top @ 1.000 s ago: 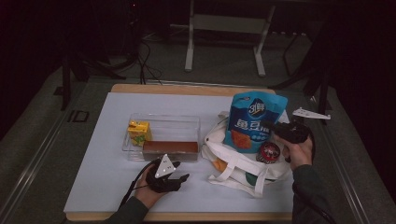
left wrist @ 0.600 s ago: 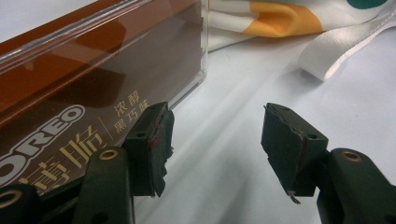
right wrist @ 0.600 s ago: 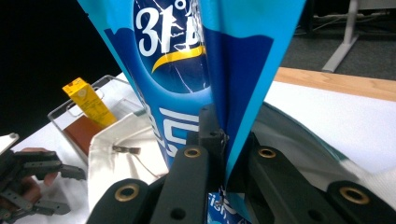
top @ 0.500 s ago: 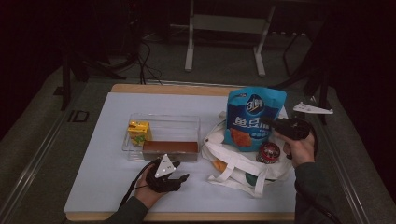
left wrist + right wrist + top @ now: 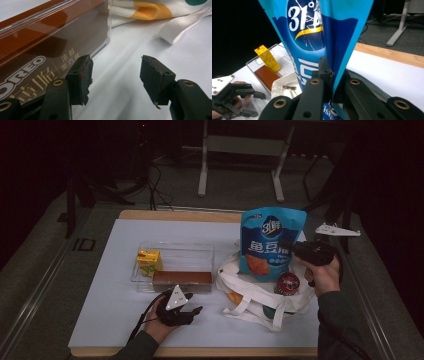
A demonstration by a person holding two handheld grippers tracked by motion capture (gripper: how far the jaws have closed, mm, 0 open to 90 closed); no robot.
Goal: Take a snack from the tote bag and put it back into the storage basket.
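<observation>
Right tool [image 5: 289, 246] clamping edge of blue snack bag [image 5: 267, 240], holding it upright over white tote bag [image 5: 260, 295]; bag not yet clear of tote. Left tool [image 5: 192, 311] resting on counter [image 5: 110, 310], jaws standing apart, gripping nothing. Red-lidded tin [image 5: 287, 283] sitting in tote. Clear tray [image 5: 175, 255] holding Oreo box [image 5: 182, 280] and yellow juice carton [image 5: 149, 261], lying beside tote, possibly crowding unloading path.

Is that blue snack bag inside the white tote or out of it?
Partly out: the snack bag stands upright above the tote, its edge pinched in the right claw; its bottom is hidden.
</observation>
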